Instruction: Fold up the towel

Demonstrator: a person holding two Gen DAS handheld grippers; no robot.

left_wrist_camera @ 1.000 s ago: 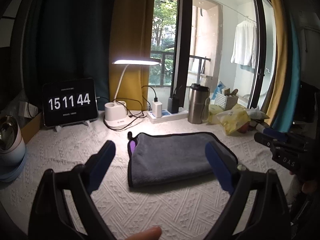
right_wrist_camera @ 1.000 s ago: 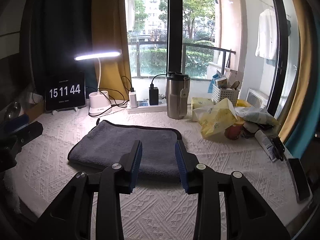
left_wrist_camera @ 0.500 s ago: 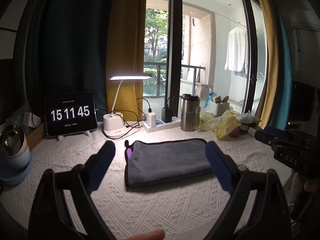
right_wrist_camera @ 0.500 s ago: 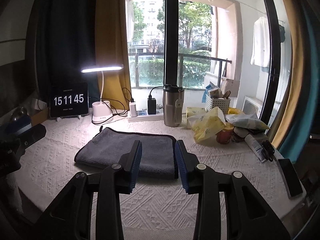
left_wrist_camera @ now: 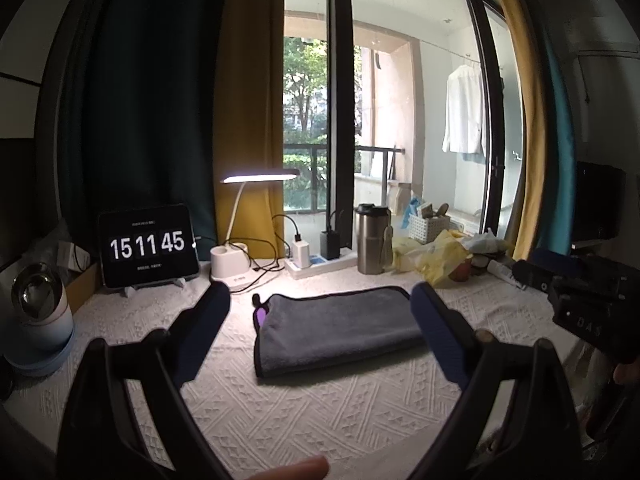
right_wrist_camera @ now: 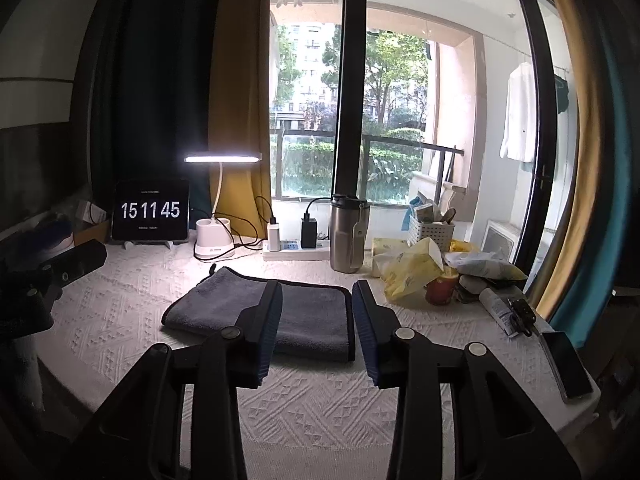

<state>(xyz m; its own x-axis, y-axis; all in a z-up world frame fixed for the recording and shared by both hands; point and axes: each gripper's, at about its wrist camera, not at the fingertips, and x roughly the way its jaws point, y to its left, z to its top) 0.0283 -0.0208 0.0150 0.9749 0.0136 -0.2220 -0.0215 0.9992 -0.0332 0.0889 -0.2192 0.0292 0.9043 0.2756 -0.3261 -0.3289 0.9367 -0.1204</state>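
Folded grey towel (left_wrist_camera: 340, 330) lies flat on the white tablecloth (left_wrist_camera: 320, 408); left gripper (left_wrist_camera: 320, 320) spread wide, right gripper (right_wrist_camera: 316, 320) parted, both apparently above it, empty.

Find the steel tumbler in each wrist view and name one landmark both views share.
Left wrist: steel tumbler right of centre, behind the grey towel.
Right wrist: steel tumbler at centre, behind the towel's right end.
Shared landmark: clock tablet reading 15 11 45.
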